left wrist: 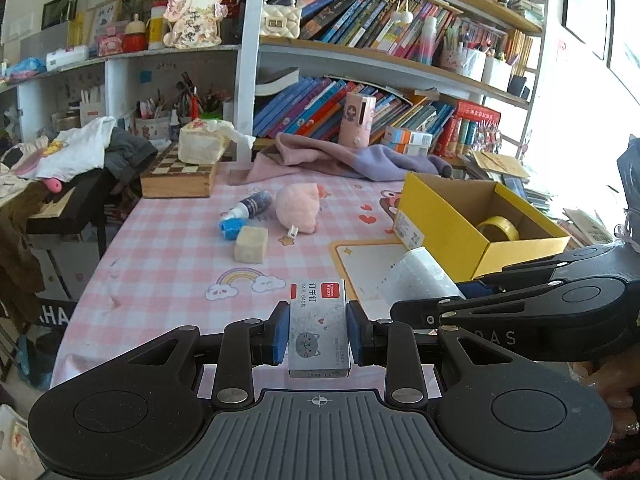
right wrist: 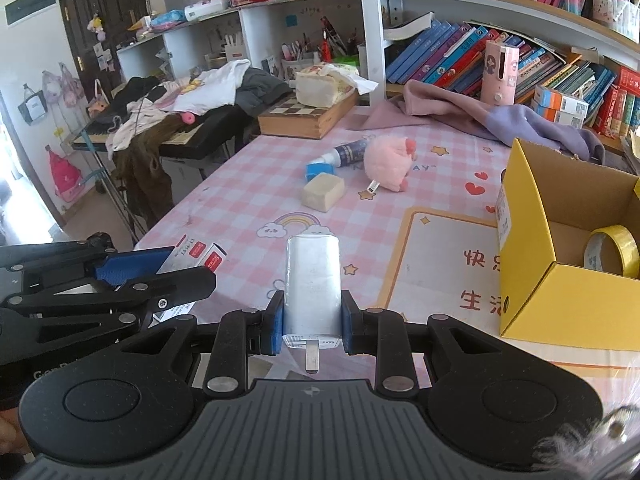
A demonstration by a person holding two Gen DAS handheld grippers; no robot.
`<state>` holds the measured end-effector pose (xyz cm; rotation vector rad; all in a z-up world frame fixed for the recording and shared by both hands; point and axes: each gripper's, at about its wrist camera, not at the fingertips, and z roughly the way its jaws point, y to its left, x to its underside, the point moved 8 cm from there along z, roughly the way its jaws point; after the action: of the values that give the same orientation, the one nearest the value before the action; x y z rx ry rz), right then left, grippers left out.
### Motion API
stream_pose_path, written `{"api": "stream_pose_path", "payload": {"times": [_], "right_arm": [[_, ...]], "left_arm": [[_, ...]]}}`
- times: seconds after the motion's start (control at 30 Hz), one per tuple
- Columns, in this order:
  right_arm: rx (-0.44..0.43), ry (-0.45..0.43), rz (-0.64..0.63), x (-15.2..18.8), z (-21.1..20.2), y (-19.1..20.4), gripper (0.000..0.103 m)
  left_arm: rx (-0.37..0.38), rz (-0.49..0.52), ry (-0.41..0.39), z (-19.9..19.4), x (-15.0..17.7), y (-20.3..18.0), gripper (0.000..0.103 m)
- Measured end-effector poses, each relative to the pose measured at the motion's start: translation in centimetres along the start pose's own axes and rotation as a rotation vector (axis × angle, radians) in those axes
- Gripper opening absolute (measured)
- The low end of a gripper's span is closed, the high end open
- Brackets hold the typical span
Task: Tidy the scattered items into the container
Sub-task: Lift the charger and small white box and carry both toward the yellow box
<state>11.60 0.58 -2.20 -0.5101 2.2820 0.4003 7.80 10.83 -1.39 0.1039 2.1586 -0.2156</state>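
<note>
My left gripper is shut on a grey staple box with a red label, held above the pink checked tablecloth. My right gripper is shut on a white charger plug, prong toward the camera. Each gripper shows in the other's view: the right one with the charger, the left one with the staple box. The yellow cardboard box stands open at the right and holds a roll of yellow tape. A pink plush toy, a blue glue bottle and a beige eraser block lie mid-table.
A wooden chessboard box with a tissue pack on it sits at the back left. A pink and purple cloth lies along the back edge under full bookshelves. A side table piled with clothes stands to the left.
</note>
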Motion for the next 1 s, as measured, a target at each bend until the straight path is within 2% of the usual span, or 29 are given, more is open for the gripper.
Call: {"api": "stream_pose_path", "payload": {"times": [0.23, 0.4, 0.83, 1.0], "right_arm": [[0.016, 0.008, -0.03, 0.9, -1.4, 0.8, 0.025], [0.052, 0.013, 0.013, 2.0, -2.3, -0.5, 0.025], [0.159, 0.014, 0.138, 5.5, -5.4, -4.6, 0.025], [0.214, 0.011, 0.195, 7.0, -7.2, -6.6, 0.025]], "left_arm": [[0.027, -0.008, -0.004, -0.9, 0.6, -0.7, 0.028], [0.068, 0.019, 0.007, -0.9, 1.0, -2.1, 0.028], [0.207, 0.12, 0.038, -0.1, 1.8, -7.6, 0.028], [0.29, 0.18, 0.065, 0.5, 2.2, -11.0, 0.028]]}}
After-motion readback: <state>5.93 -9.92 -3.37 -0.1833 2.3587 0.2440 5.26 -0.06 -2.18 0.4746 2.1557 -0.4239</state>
